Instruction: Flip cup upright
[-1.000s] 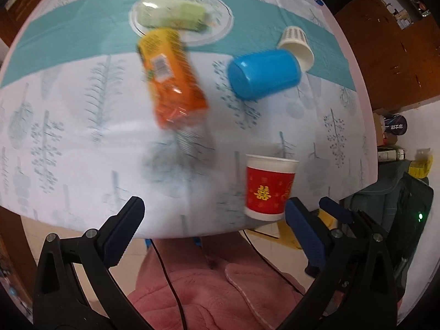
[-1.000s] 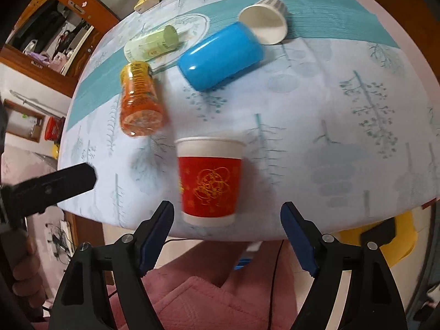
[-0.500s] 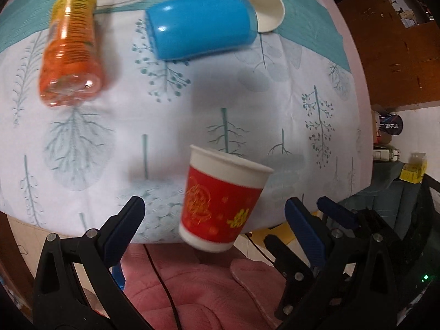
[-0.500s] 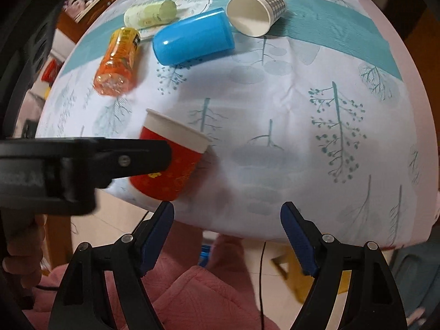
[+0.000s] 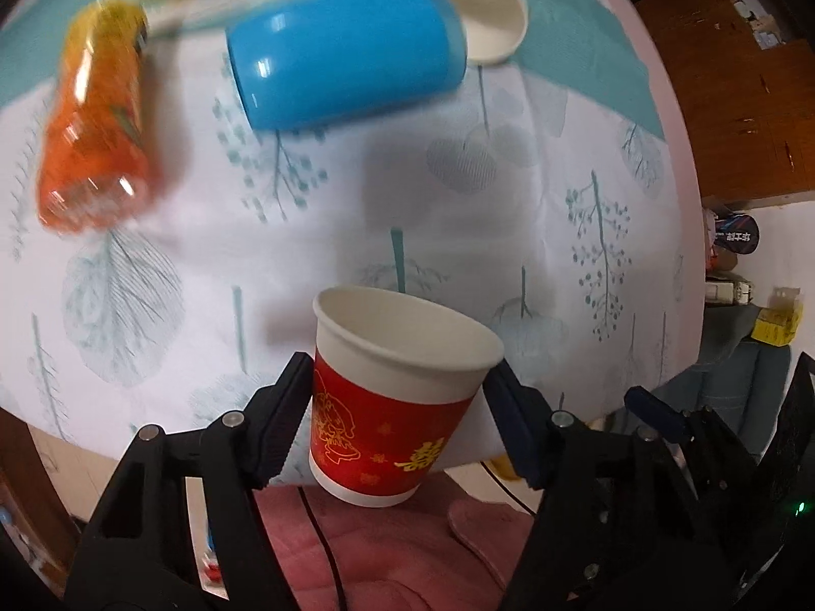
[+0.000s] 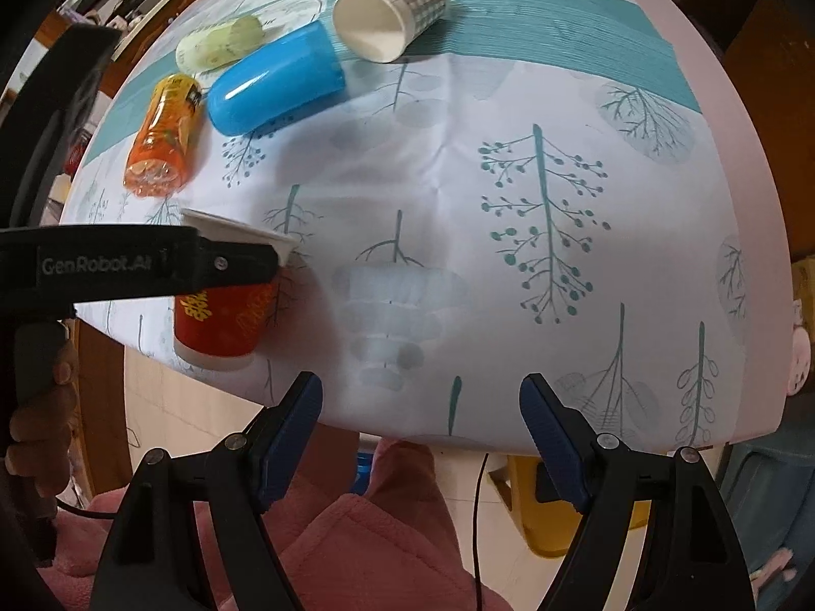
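We've got the left gripper (image 5: pixel 397 397) clamped on the red paper cup (image 5: pixel 392 397), pads on either side just under the white rim. The cup is mouth-up at the near edge of the table (image 6: pixel 509 203), tilted slightly; whether its base touches the cloth we can't tell. The right gripper (image 6: pixel 420 427) hangs empty with jaws wide apart, off the near edge.

Our read: cup is basically upright, so next is set-down. Keep the squeeze light, since paper wall crushes easily. Level the rim first, lower until the base sits flat well inside the edge, then let go slowly and back straight out. Stay clear of the blue cup (image 5: pixel 346 56) and orange bottle (image 5: pixel 97 122).
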### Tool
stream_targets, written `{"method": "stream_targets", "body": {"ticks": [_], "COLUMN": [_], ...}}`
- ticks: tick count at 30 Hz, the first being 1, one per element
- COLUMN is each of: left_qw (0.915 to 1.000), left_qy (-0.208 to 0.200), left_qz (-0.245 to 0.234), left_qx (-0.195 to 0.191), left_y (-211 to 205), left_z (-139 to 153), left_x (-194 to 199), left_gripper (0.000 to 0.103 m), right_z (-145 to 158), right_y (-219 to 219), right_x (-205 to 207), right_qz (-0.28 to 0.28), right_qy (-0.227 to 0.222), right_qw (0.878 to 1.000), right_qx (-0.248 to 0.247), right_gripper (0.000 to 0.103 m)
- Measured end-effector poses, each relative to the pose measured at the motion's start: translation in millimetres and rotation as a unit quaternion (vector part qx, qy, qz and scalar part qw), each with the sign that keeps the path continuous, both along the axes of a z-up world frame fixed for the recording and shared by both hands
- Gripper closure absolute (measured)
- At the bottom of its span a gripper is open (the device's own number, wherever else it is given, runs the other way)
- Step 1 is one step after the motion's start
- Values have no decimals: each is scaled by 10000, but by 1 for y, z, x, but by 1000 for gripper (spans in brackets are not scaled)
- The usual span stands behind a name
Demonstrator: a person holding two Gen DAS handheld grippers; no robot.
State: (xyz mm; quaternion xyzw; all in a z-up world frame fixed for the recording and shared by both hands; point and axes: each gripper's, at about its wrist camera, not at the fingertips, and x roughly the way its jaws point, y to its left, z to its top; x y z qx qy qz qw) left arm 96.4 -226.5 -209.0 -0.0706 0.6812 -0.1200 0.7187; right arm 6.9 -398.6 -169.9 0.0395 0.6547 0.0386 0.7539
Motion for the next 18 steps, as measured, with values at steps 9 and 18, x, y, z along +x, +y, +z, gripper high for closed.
{"method": "stream_targets", "body": {"ticks": [9, 18], "left_qw": [9698, 9260], "left_qy": [-2415, -3771], "left_qz": [45, -178], "left_qx": [-338, -89], "left_y": [29, 46], "left_z": [32, 19], "left_x": [-12, -30], "left_gripper": [38, 38], "right_z": [-4, -10], "right_y": [15, 29], "right_x": [1, -5], "right_qz": [200, 476], "right_qy": [79, 192], "right_qw": [9997, 9986], "right_qx": [83, -87], "right_gripper": [22, 22]}}
